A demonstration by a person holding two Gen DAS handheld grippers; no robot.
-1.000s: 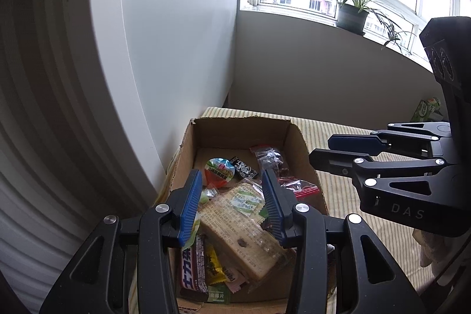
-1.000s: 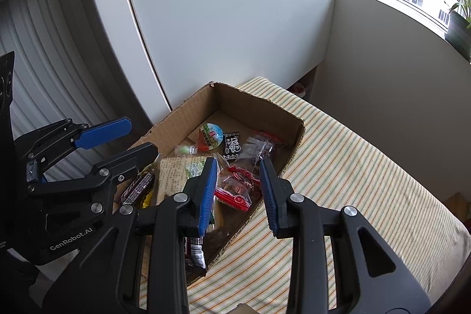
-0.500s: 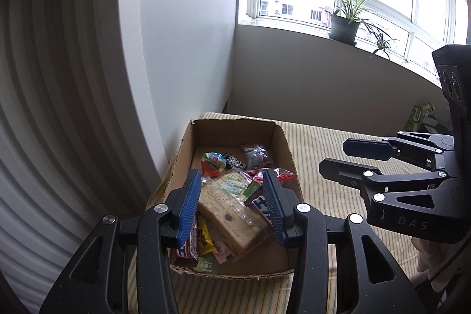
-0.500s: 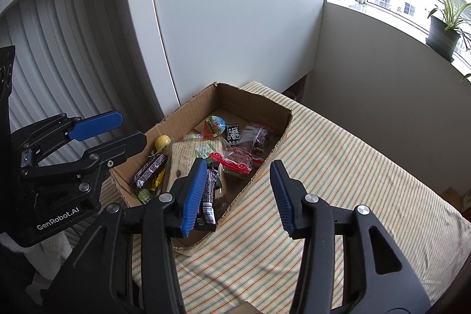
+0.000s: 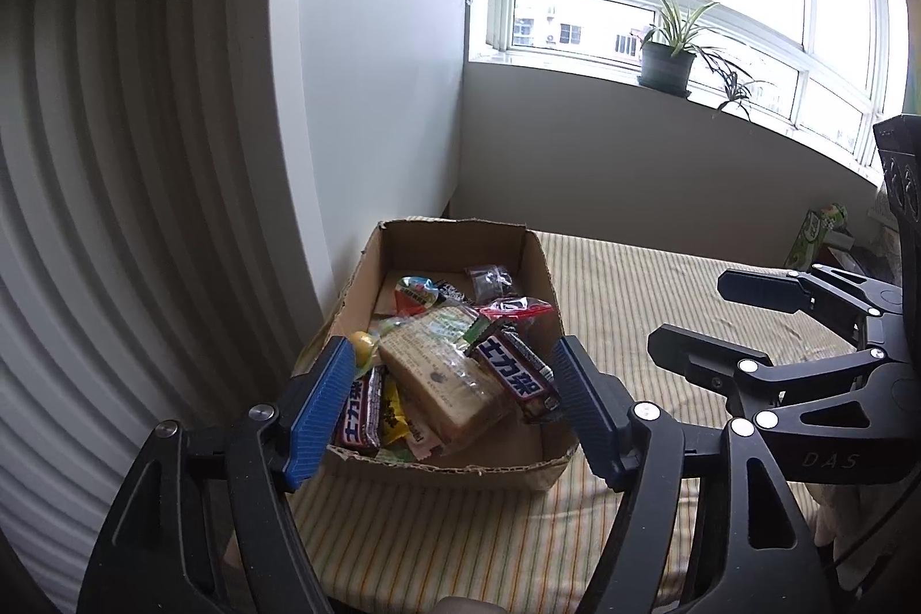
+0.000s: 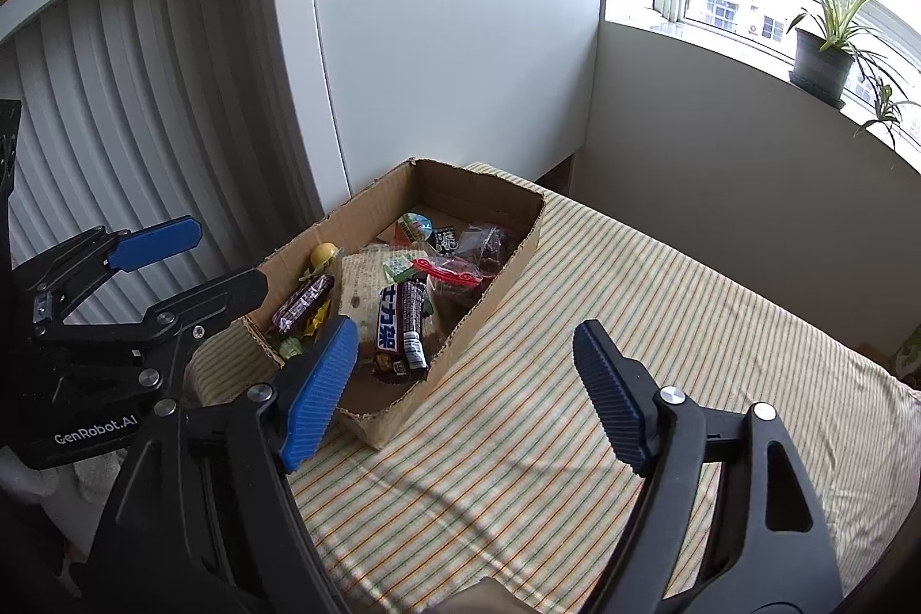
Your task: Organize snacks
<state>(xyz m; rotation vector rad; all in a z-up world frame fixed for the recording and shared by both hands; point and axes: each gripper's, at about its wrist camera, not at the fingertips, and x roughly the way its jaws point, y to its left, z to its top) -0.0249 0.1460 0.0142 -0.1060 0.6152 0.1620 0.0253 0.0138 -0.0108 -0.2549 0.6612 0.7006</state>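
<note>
Both tongs pulled back, spread wider | snack box [image 5: 541, 263] ahead, L [image 5: 455, 398] & R [image 6: 466, 392] empty

The green carton [image 5: 814, 234] at three o'clock is partly hidden; snacks lower in the box [image 5: 535, 263] are covered.

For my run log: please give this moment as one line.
left gripper: open, empty | right gripper: open, empty | snacks: in cardboard box | box: on striped cloth

The left black hand-held gripper with blue ribbed pads [image 5: 452, 404] hangs with jaws spread wide, holding nothing. The right black hand-held gripper with blue ribbed pads [image 6: 463, 392] hangs beside it, jaws equally wide, empty.
</note>
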